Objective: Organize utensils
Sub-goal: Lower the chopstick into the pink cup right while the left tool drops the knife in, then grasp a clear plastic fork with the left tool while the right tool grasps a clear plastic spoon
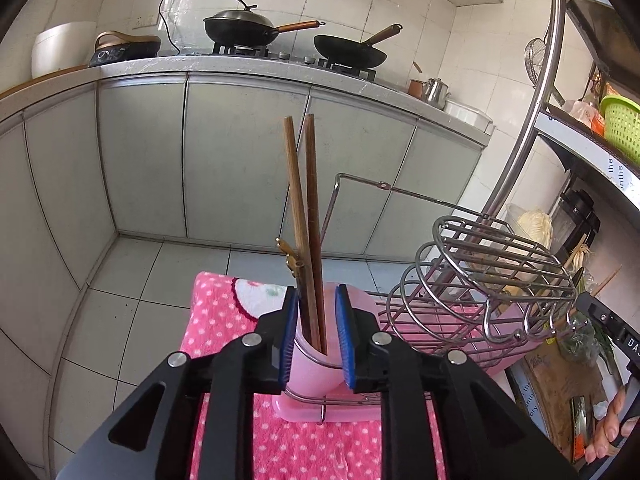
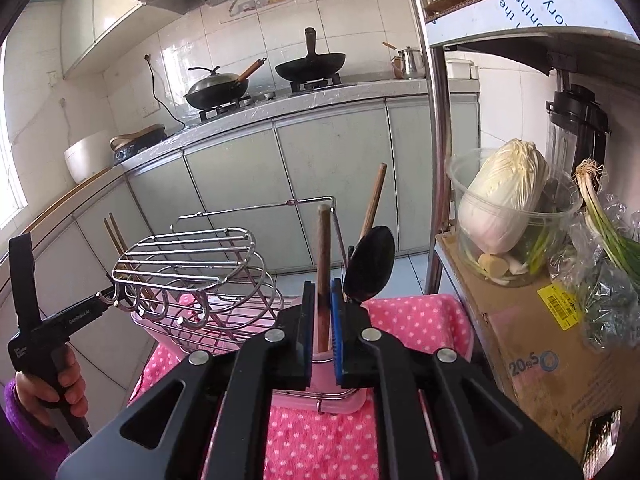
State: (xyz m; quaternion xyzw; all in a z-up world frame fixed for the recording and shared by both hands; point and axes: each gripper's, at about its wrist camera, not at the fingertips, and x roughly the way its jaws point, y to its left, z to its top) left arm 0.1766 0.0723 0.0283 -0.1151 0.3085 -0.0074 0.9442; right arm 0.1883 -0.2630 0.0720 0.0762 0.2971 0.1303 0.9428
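Two brown chopsticks (image 1: pixel 310 220) stand upright in a pink cup (image 1: pixel 312 364) at the near end of a wire dish rack (image 1: pixel 480 280). My left gripper (image 1: pixel 317 296) is open around them; they stand close to its left pad, and the right pad is clear of them. A small gold utensil end (image 1: pixel 290 258) sticks up beside them. In the right wrist view, a wooden handle (image 2: pixel 323 248) stands in a pink holder (image 2: pixel 320 356). My right gripper (image 2: pixel 322 292) is slightly open around the handle, with thin gaps at the pads. A black spoon (image 2: pixel 370 264) leans just to the right.
The rack (image 2: pixel 200 264) sits in a pink tray on a pink dotted towel (image 1: pixel 224 320). To the right stand a metal shelf post (image 2: pixel 436 160), a cardboard box (image 2: pixel 540 352) and a clear tub with a cabbage (image 2: pixel 504 208). Grey cabinets and a counter with woks (image 1: pixel 240 28) lie beyond.
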